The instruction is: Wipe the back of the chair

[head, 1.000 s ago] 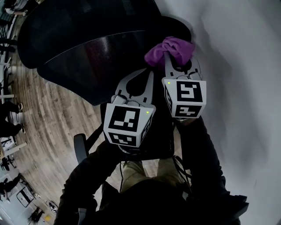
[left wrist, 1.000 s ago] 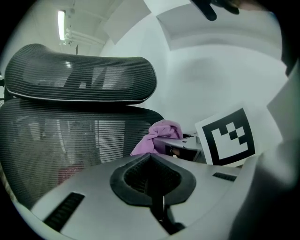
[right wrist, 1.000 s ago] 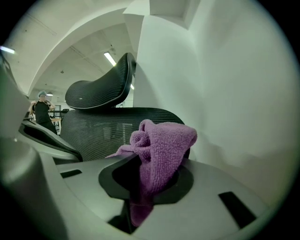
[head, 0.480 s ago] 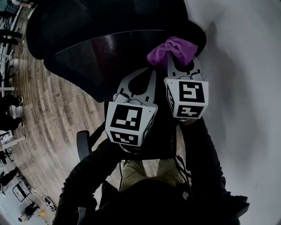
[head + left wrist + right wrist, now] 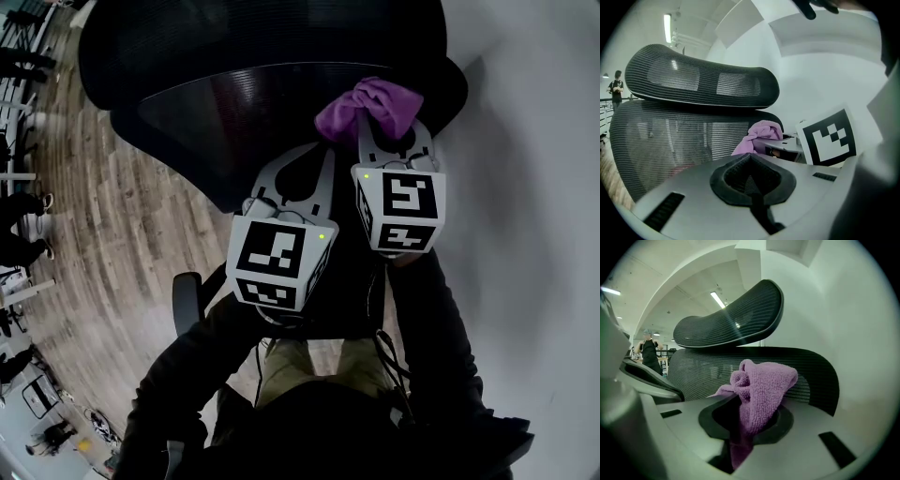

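clamping purple cloth (image 5: 761,385) in right gripper (image 5: 743,427), left gripper (image 5: 751,185) closed, bare

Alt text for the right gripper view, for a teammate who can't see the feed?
The right gripper is shut on a bunched purple cloth, held in front of the black mesh chair back. The curved mesh headrest sits above it, a white wall to the right, and a person stands far off at the left.
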`<action>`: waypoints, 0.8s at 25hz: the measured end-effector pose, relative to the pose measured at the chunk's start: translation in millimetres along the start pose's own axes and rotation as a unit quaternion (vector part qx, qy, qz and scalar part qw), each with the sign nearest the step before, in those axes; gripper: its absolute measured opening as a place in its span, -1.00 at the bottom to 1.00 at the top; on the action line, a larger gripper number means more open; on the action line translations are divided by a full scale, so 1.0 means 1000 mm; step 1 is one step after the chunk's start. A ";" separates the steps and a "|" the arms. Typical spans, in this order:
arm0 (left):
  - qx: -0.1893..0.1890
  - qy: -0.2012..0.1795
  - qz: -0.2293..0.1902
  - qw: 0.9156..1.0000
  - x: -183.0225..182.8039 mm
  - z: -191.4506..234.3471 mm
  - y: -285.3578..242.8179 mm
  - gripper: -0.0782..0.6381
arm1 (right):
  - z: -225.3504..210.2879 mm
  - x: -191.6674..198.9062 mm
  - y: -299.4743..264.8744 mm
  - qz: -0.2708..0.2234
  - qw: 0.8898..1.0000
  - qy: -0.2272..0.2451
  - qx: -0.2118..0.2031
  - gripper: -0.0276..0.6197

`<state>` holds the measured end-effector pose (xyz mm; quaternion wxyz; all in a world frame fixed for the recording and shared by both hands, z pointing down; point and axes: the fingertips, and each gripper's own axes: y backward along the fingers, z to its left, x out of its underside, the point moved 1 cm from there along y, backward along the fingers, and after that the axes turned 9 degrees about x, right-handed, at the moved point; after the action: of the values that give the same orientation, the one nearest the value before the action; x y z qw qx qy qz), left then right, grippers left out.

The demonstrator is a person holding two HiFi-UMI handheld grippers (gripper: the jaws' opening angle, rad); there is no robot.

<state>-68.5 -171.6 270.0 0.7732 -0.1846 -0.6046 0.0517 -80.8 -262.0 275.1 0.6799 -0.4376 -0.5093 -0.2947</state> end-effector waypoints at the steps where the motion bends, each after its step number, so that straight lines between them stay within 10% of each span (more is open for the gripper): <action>1: -0.002 0.001 0.000 1.000 0.000 0.004 0.002 -0.78 | 0.005 0.000 -0.002 0.000 1.000 0.001 -0.002 -0.70; 20: -0.037 0.016 -0.008 0.999 0.009 0.063 0.047 -0.78 | 0.086 -0.010 -0.020 -0.002 0.999 0.018 -0.040 -0.70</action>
<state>-119.7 -111.1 274.7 0.7760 -0.2090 -0.5948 0.0201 -138.4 -194.7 280.1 0.6702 -0.4581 -0.4859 -0.3239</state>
